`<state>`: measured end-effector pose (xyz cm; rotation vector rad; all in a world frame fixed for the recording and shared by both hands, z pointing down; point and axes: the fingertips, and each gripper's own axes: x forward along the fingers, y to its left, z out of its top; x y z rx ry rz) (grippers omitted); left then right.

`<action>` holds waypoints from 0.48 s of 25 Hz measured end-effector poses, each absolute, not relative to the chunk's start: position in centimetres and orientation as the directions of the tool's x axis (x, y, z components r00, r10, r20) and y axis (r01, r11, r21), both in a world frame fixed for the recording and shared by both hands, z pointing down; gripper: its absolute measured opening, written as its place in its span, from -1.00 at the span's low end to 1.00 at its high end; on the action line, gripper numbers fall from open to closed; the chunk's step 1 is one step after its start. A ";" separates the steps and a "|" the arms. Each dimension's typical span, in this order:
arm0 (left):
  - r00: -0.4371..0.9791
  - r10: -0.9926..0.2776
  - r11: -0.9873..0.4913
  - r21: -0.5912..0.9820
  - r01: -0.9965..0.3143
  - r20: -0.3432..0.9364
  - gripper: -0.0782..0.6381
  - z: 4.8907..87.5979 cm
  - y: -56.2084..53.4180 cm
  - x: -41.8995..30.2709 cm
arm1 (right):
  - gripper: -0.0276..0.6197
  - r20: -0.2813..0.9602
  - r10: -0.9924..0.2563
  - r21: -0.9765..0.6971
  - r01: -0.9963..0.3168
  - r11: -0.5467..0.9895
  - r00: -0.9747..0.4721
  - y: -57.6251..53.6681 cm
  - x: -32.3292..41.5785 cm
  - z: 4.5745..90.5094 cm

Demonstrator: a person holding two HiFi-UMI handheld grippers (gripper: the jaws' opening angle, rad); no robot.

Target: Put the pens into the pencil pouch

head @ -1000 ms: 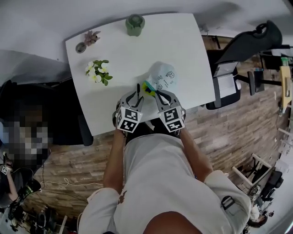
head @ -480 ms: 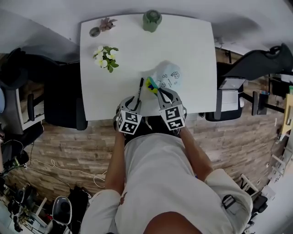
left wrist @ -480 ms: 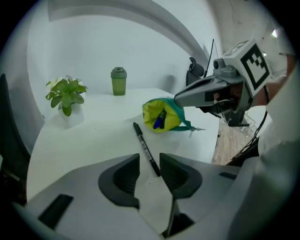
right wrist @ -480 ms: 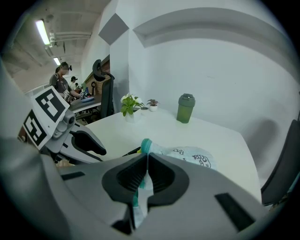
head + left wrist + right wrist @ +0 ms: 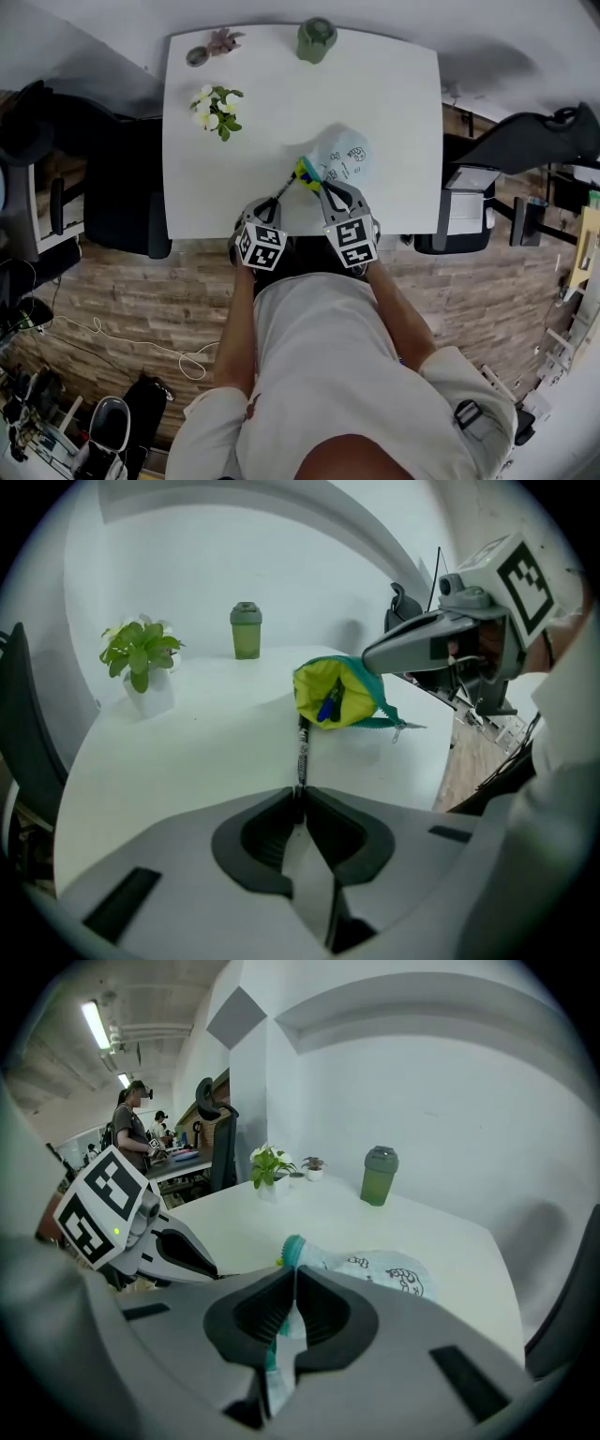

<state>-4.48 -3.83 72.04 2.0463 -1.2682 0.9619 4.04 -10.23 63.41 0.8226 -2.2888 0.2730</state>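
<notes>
Left gripper [image 5: 300, 794] clamps a black pen [image 5: 302, 752] at the pouch [image 5: 361, 682] mouth, right gripper [image 5: 292, 1279] pinches its rim; a blue pen [image 5: 327, 707] is already inside.

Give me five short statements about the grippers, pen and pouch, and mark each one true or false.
1. The left gripper is shut on a pen. True.
2. The right gripper is open and empty. False: it is shut on the pouch's teal edge.
3. The pouch is zipped shut. False: its mouth gapes, showing the yellow lining.
4. The pen points toward the pouch's mouth. True.
5. The green bottle lies beside the pouch. False: it stands upright at the table's far edge, well apart from the pouch.
</notes>
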 end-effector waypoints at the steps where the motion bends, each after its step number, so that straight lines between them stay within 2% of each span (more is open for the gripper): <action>1: 0.300 -0.517 -0.416 0.071 -0.907 0.801 -0.68 72.1 -3.8 -4.5 | -0.88 0.664 -0.486 0.030 -0.628 0.777 -0.569 -10.2 4.1 63.4; 12: 0.323 -0.491 -0.433 0.096 -0.896 0.809 -0.70 71.0 -3.1 -5.7 | -0.88 0.660 -0.494 0.028 -0.639 0.769 -0.566 -10.5 3.9 63.0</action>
